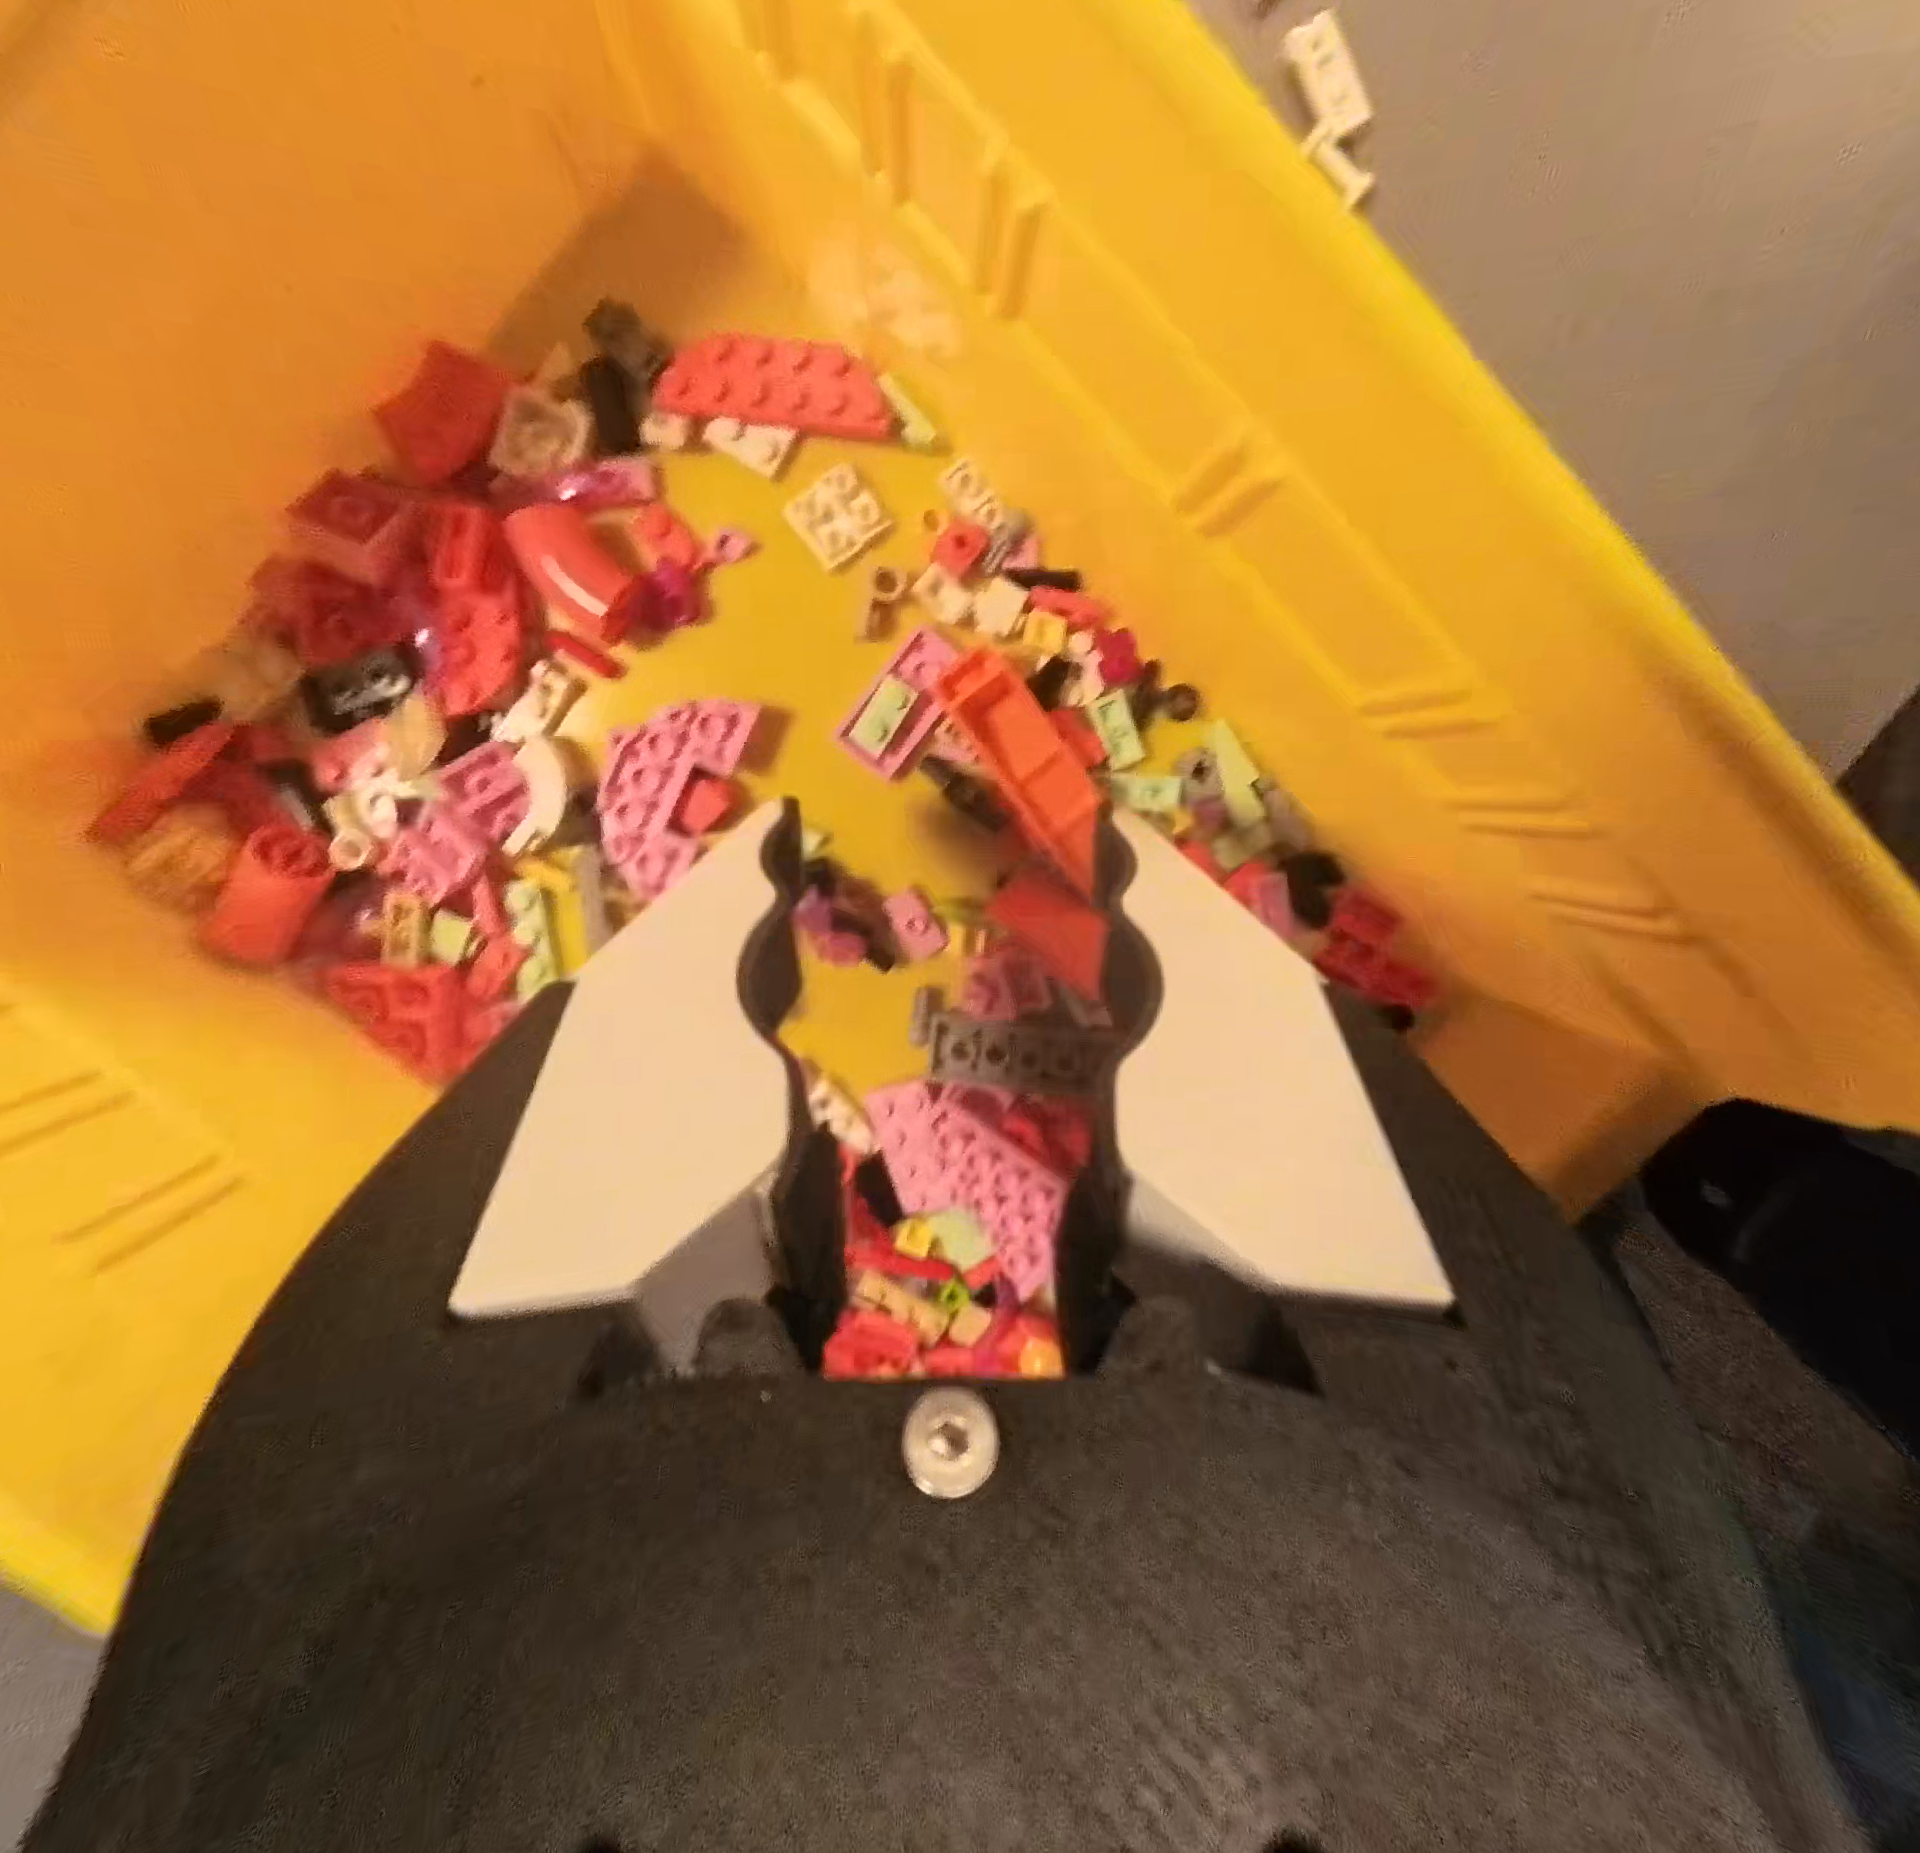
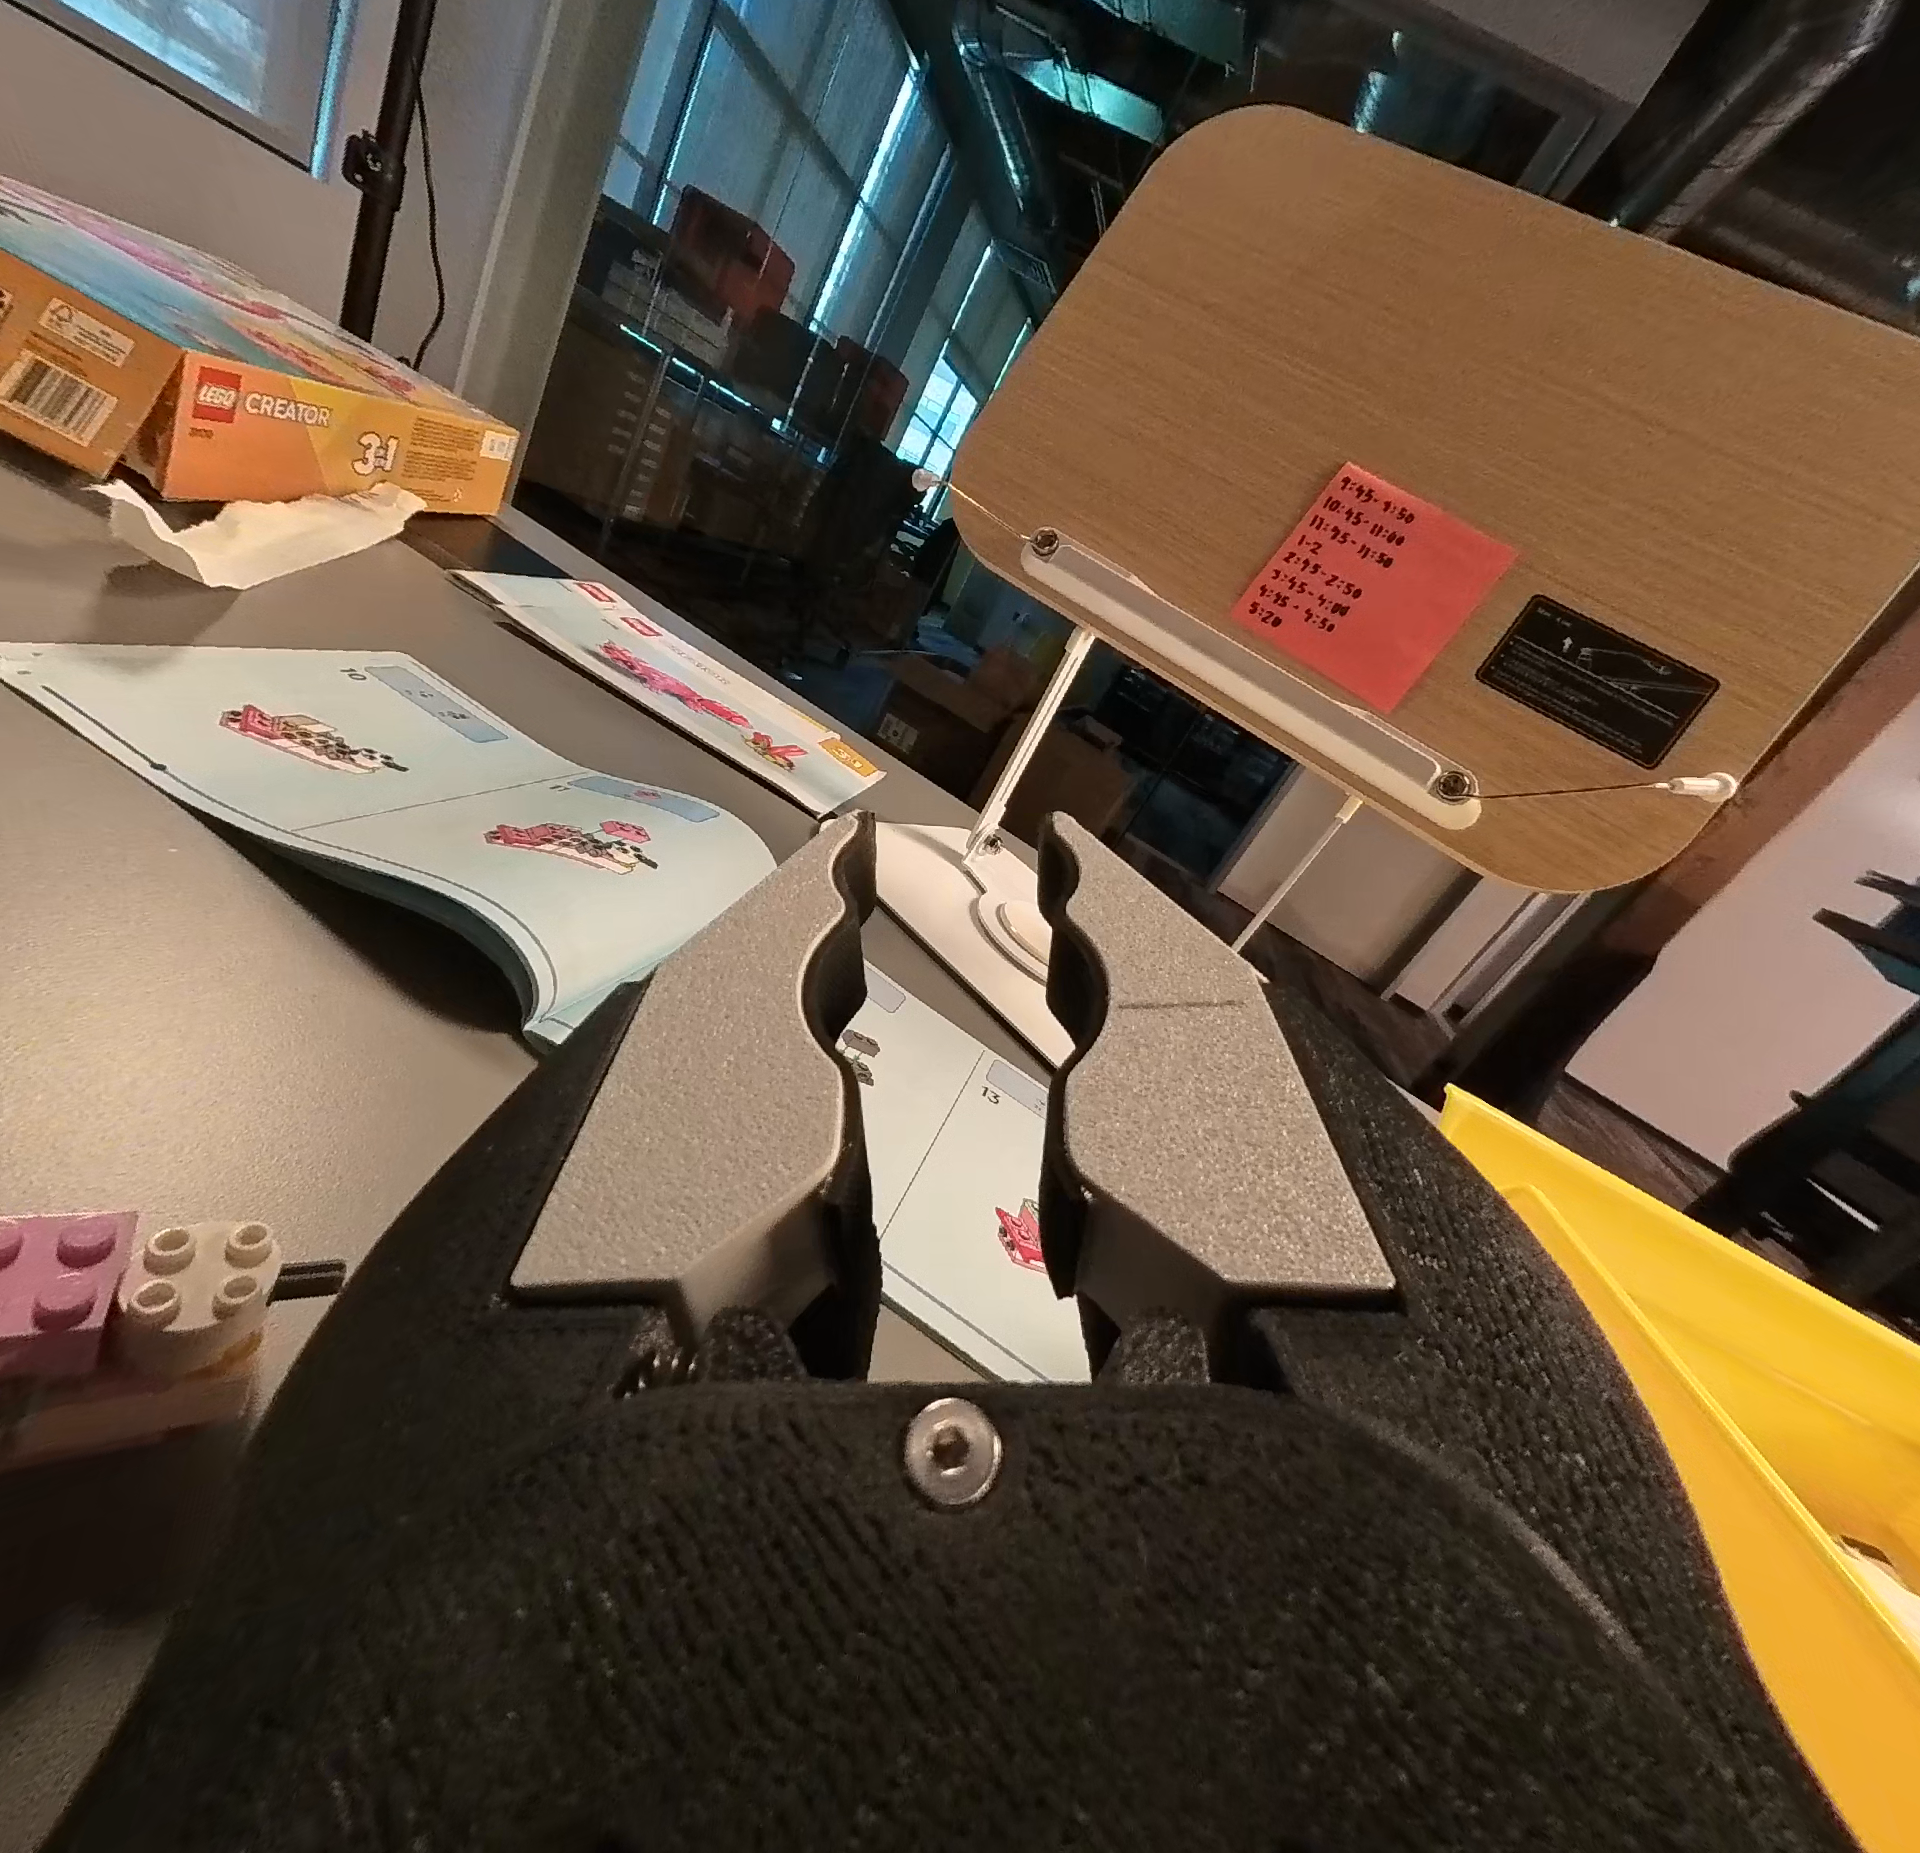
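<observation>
In the left wrist view my left gripper (image 1: 940,816), with white fingers, hangs inside a yellow bin (image 1: 1247,453) over a loose heap of pink, red, white and black bricks. Its jaws stand wide apart with no brick pressed between the pads. A long orange sloped piece (image 1: 1023,743) lies right by the right fingertip (image 1: 1153,868); a pink rounded plate (image 1: 675,795) lies by the left one. The picture is blurred by motion. In the right wrist view my right gripper (image 2: 956,827), with grey fingers, is open and empty above an open instruction booklet (image 2: 416,785) on the grey table (image 2: 208,1024).
A small pink and white brick assembly (image 2: 104,1294) sits at the left. A second booklet (image 2: 675,671), an orange box (image 2: 260,390) and crumpled paper (image 2: 239,536) lie farther back. A wooden board on a white stand (image 2: 1455,401) rises ahead. The bin's rim (image 2: 1662,1388) is at the right. White pieces (image 1: 1325,68) lie outside the bin. My hands' fingertips stand some 45 cm from each other. It is some 4 cm from my left tips to the pink rounded plate (image 1: 675,795).
</observation>
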`<state>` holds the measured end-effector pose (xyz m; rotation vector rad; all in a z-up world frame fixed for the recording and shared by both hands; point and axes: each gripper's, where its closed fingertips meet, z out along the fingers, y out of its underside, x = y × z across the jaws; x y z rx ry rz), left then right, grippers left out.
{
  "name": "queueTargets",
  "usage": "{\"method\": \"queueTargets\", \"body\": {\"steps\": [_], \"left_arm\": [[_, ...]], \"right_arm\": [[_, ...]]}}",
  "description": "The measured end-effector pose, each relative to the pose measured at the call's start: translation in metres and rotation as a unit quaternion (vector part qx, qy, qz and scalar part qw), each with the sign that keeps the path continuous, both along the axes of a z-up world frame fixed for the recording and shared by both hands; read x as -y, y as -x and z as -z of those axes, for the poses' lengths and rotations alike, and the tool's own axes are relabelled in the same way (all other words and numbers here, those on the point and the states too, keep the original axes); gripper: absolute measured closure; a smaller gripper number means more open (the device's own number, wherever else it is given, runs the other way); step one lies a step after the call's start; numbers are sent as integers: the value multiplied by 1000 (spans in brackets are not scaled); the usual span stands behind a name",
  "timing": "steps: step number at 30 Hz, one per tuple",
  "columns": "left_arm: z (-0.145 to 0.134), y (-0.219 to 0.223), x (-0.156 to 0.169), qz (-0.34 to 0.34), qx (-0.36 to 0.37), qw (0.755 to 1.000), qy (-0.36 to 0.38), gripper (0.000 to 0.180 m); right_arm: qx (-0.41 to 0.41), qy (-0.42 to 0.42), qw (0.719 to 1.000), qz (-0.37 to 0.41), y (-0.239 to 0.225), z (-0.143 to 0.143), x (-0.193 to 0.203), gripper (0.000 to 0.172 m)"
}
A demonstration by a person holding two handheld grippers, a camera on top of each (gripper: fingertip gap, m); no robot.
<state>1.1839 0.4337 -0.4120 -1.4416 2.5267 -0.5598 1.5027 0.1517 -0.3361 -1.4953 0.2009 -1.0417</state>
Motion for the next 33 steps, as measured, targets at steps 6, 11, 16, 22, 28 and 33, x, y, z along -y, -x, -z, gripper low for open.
{"method": "queueTargets", "body": {"steps": [6, 11, 16, 22, 28, 33], "left_arm": [[23, -12, 11, 19, 1, 999, -39, 107], [25, -17, -16, -50, -14, 996, -73, 108], [19, -29, -51, -134, 15, 984, -115, 119], [-6, -39, -49, -165, 81, 982, -41, 120], [-27, -41, -73, -228, 127, 965, -15, 122], [-52, -56, -88, -281, 155, 945, 62, 128]], "right_arm": [[1, 6, 1000, 2, 0, 1, -1, 142], [1, 11, 1000, 4, 0, 2, -1, 143], [-16, 1, 1000, 11, -4, 3, 3, 144], [-16, 7, 1000, 15, -5, 5, 2, 145], [-11, -10, 1000, 10, -2, -1, 5, 151], [-13, -15, 1000, 13, -3, -2, 7, 151]]}}
